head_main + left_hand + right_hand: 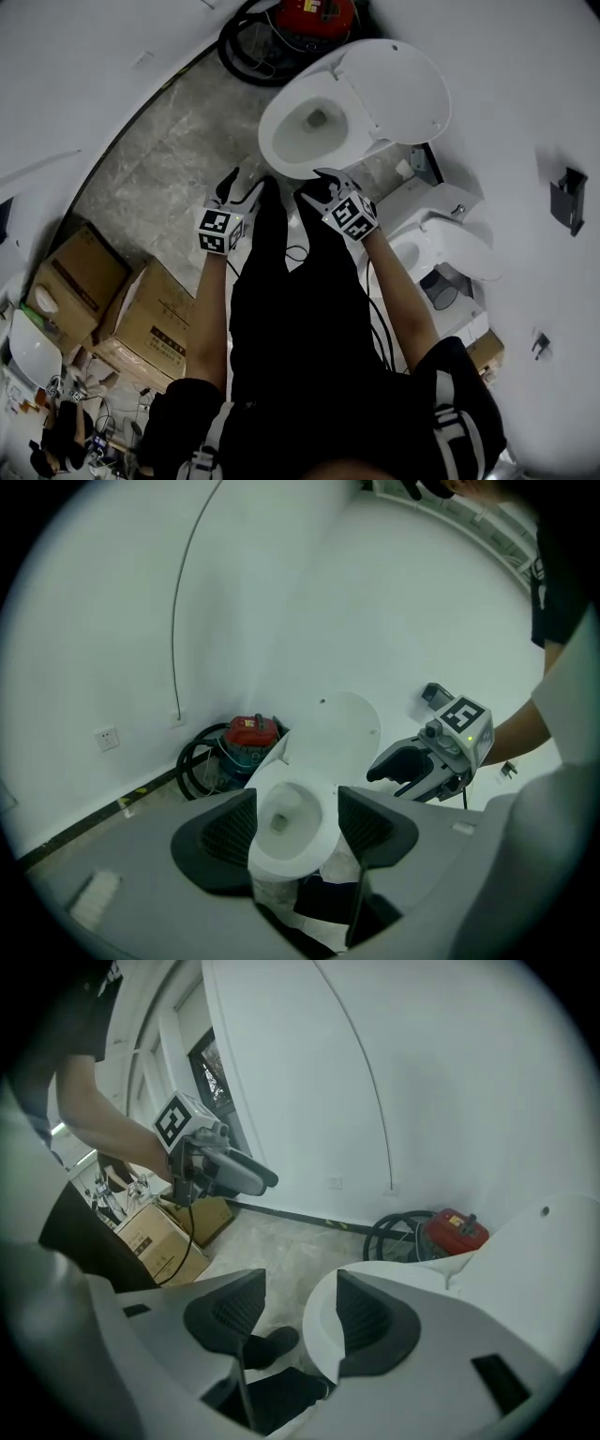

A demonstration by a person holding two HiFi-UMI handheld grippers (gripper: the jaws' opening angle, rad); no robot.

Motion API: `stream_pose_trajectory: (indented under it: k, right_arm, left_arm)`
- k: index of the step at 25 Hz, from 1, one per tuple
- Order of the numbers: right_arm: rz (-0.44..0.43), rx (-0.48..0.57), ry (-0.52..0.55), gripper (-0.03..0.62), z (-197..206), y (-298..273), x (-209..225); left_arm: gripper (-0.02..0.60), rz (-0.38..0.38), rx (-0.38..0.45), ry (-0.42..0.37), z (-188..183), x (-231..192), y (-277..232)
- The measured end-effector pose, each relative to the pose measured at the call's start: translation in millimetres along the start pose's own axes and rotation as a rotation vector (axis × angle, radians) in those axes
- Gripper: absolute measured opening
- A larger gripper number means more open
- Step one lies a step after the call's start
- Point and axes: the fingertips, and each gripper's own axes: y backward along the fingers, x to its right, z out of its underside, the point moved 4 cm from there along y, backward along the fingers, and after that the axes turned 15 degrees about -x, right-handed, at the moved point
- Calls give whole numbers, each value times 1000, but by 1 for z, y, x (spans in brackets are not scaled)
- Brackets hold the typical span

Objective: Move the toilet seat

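Overhead, we log a white ceramic toilet bowl (277, 141) standing on the grey mottled stone floor (159, 159), just ahead of the person's black-trousered legs (281, 309). The white oval toilet seat (398, 89) stands raised, tipped back behind the bowl toward the white wall (525, 84). We cannot separate seat from lid.

Left hand-held gripper (239, 183): jaws well apart, holding nothing. It hovers near the bowl's front rim, on its left side, with no contact. From its own view we see the bowl in the gap between the pads, beyond them, and the raised seat behind it.

Right hand-held gripper (323, 181): jaws likewise spread, nothing gripped. It sits close over the bowl's front edge, and we cannot tell whether it touches. In its own view the bowl's rim shows just beside the right pad, with floor and a black shoe (272, 1342) in the gap.

Surroundings: a red canister vacuum cleaner (314, 14) with a black coiled hose (230, 52) sits behind the bowl, near the wall. Brown cardboard boxes (150, 319) stand to the person's left, well apart from the bowl. A second white toilet (450, 244) stands at the person's right.
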Motion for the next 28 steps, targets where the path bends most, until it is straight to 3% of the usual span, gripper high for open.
stream_pose_trajectory:
  k: [13,22,28]
  right_arm:
    - [-114,-76,-20,245,53,-89,32]
    - [-266,-162,-86,251,97,-163,35]
    - [-290,-208,-96,255,115,-198,52]
  left_arm:
    - [269,39,-108,60,37,-19,-106]
    - [264,87,-166,153,78,-32,-160]
    - [264,70,-239,167,111,-45,-188]
